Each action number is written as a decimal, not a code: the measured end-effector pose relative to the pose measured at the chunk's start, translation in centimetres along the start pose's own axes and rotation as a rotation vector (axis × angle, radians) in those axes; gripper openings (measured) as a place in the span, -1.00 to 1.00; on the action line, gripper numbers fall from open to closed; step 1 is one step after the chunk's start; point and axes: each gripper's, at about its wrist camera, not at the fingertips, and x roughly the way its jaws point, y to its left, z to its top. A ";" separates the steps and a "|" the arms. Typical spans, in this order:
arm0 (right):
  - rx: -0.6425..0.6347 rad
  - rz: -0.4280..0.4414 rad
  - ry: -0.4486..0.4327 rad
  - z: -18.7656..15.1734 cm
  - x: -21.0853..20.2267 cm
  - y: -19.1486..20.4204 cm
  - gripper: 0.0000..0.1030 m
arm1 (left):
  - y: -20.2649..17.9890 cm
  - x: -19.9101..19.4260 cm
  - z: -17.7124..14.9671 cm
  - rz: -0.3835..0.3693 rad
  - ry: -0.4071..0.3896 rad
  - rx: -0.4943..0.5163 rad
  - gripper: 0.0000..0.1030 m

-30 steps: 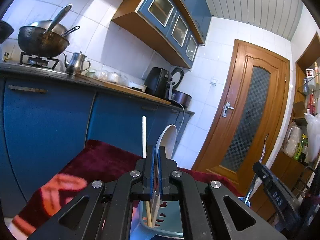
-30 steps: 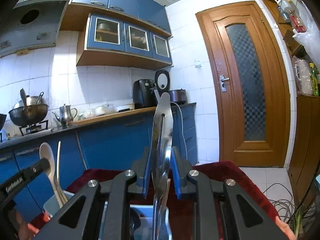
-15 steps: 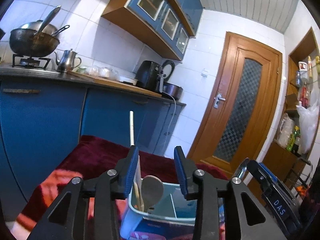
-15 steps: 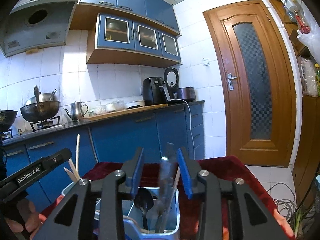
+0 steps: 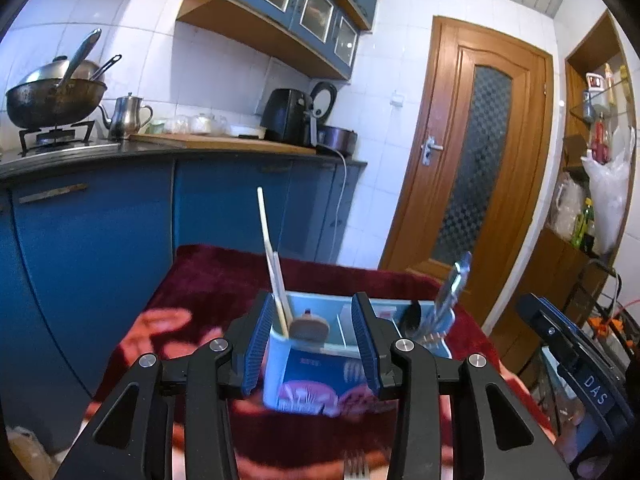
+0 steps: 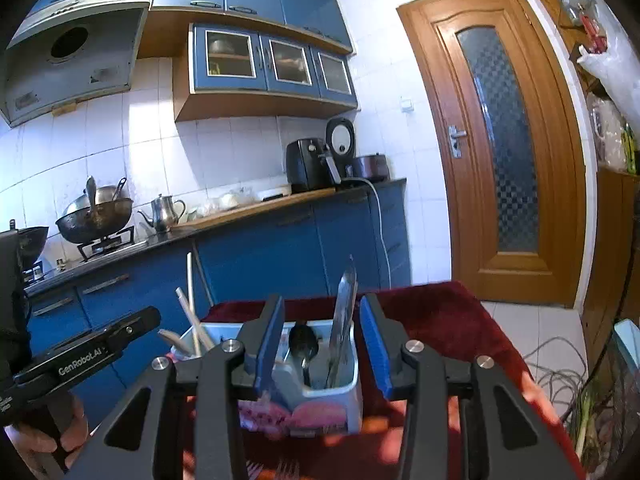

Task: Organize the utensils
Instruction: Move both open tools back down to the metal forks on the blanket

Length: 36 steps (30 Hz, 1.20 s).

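Both your grippers (image 5: 312, 338) (image 6: 322, 346) hover with jaws apart, empty, over the pale-blue plastic utensil caddy (image 6: 340, 394); next, reach for the steel forks (image 6: 286, 470) lying below.

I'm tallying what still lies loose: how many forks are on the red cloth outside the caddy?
2 forks, tines only, at the bottom edge of the right wrist view: one, one beside it. More may lie hidden below the frame.

The front of the blue box (image 5: 312, 384) looks smeared, low in the middle of the left view, so its pink picture cannot be read. A fork (image 5: 356, 466) at the bottom edge is cut off. In the right view, another fork (image 6: 286, 470) is cut off at the bottom too.
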 end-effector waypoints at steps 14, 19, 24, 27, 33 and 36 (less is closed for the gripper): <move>0.006 -0.009 0.155 -3.0 -3.9 0.2 -0.13 | -0.1 -2.3 -3.2 -0.001 0.169 0.011 -0.18; 0.032 -0.022 0.200 -4.6 -4.5 -0.4 -0.13 | 0.2 -2.2 -4.7 0.009 0.228 0.008 -0.18; 0.062 -0.037 0.249 -6.2 -4.5 -1.3 -0.13 | 0.0 -1.7 -6.0 0.010 0.271 0.013 -0.18; 0.077 -0.047 0.273 -6.9 -4.7 -1.7 -0.12 | 0.0 -1.2 -6.7 0.005 0.300 0.014 -0.18; 0.091 -0.066 0.303 -8.0 -4.9 -2.7 -0.09 | -0.5 0.2 -8.3 0.000 0.370 0.018 -0.18; 0.092 -0.066 0.313 -8.3 -4.9 -2.9 -0.09 | -0.9 1.0 -9.1 -0.006 0.403 0.026 -0.18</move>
